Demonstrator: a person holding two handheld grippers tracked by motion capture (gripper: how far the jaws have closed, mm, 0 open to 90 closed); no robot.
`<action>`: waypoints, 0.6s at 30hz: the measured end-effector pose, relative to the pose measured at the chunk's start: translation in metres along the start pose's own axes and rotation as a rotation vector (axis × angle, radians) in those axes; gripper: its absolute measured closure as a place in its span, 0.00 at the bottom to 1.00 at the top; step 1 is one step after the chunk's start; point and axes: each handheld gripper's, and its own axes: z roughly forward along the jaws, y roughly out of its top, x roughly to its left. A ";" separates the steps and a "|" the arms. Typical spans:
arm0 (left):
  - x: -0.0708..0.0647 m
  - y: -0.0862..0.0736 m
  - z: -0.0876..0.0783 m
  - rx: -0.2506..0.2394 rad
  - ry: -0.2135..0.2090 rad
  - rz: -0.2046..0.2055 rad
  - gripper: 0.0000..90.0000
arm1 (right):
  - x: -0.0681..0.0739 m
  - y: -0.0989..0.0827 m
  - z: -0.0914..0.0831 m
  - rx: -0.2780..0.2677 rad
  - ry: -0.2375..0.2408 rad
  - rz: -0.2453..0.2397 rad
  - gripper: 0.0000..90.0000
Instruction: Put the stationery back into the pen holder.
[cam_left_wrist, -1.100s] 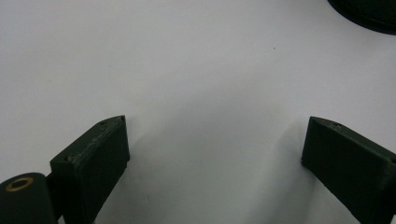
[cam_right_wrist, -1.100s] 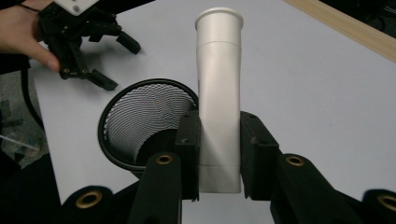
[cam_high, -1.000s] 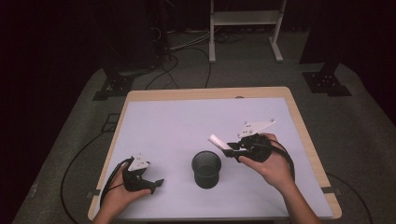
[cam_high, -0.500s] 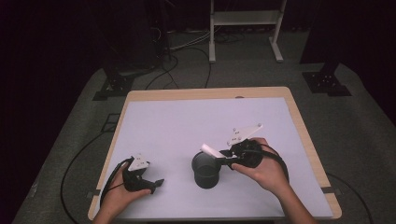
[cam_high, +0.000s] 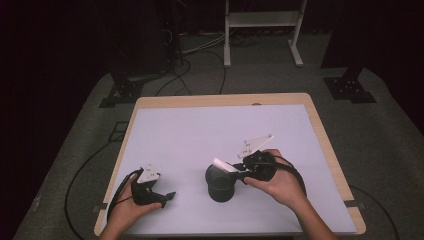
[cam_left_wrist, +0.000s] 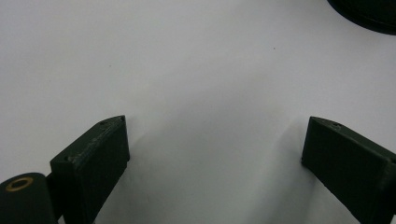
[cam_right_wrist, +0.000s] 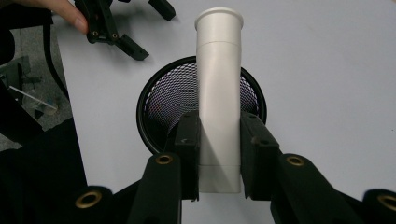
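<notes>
No legible text or markings anywhere.

The white tube (cam_right_wrist: 218, 98) hides the far middle of the black mesh cup (cam_right_wrist: 163, 100) in the right gripper view, its lower end lost between the jaws, while the left gripper view's top edge cuts off all but a dark sliver of that cup.

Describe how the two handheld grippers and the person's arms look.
Both are black. The left claw and right claw each carry a pale three-cornered plate with small markings and trail a black cable. Their flat, blocky jaws have brass-coloured rings at the pivots. The forearms are bare: no sleeves or gloves show.
</notes>
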 end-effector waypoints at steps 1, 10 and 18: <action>0.000 0.000 0.000 0.000 0.000 0.000 0.07 | 0.000 0.000 0.001 0.003 -0.001 0.000 0.78; 0.000 0.000 0.000 0.000 0.000 0.000 0.07 | 0.001 0.001 0.003 0.011 0.000 -0.005 0.78; 0.000 0.000 0.000 0.000 0.000 0.000 0.07 | 0.003 0.001 0.005 0.029 0.003 -0.011 0.78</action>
